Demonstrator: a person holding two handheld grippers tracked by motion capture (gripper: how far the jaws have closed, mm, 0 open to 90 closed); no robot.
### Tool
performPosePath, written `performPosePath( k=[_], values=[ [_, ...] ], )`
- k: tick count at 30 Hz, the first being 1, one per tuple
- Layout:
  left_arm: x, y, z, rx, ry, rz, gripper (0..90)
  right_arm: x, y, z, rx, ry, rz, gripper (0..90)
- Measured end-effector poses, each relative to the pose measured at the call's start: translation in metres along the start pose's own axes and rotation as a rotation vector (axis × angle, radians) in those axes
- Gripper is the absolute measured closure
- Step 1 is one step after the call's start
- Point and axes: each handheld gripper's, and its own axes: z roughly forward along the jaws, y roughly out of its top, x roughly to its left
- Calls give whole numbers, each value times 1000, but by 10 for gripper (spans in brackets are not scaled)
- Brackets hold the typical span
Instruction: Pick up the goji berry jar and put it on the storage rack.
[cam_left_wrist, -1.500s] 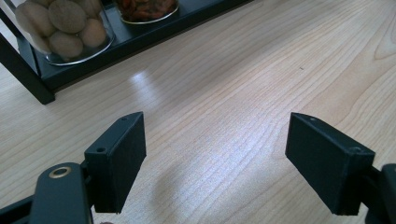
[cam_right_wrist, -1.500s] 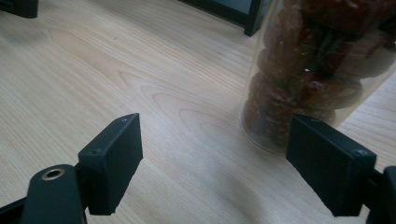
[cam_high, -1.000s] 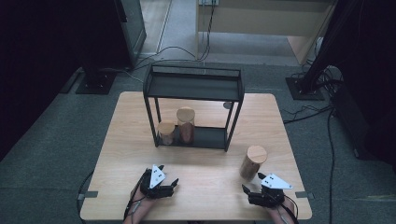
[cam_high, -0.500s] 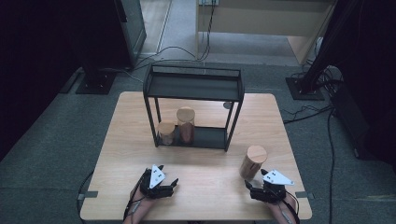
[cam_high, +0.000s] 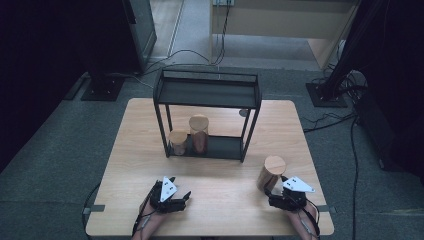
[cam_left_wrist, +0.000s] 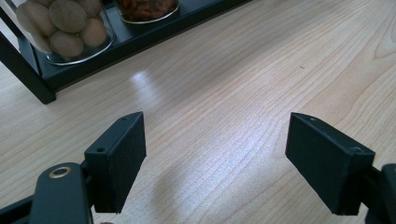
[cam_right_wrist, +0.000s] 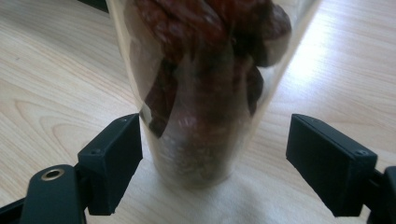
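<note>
A glass jar (cam_high: 270, 173) with a wooden lid stands on the table at the right front; the right gripper view shows the jar (cam_right_wrist: 205, 88) full of dark red dried fruit. My right gripper (cam_high: 276, 196) is open, its jaws on either side of the jar's base without touching it (cam_right_wrist: 212, 163). My left gripper (cam_high: 184, 199) rests open over bare wood at the left front (cam_left_wrist: 215, 168). On the lower shelf of a black metal rack (cam_high: 207, 95) stand a short jar (cam_high: 178, 142) of round pale nuts (cam_left_wrist: 65, 25) and a taller jar (cam_high: 198, 133) with red contents.
The wooden table (cam_high: 220, 200) has free wood between the rack and both grippers. The rack's top shelf (cam_high: 207, 92) is bare. Cables and dark stands lie on the grey floor beyond the table.
My right gripper has moved forward, up to the jar at the right front, so its jaws now flank the jar's base. The left gripper has stayed in place.
</note>
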Motion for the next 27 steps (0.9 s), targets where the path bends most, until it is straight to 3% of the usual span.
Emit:
performPosePath(
  k=[21, 27],
  values=[
    [0, 0, -1, 0, 1, -3, 201, 5, 4, 16, -34, 5, 0, 170],
    [0, 0, -1, 2, 2, -2, 202, 4, 3, 19, -39, 12, 20, 170]
  ],
)
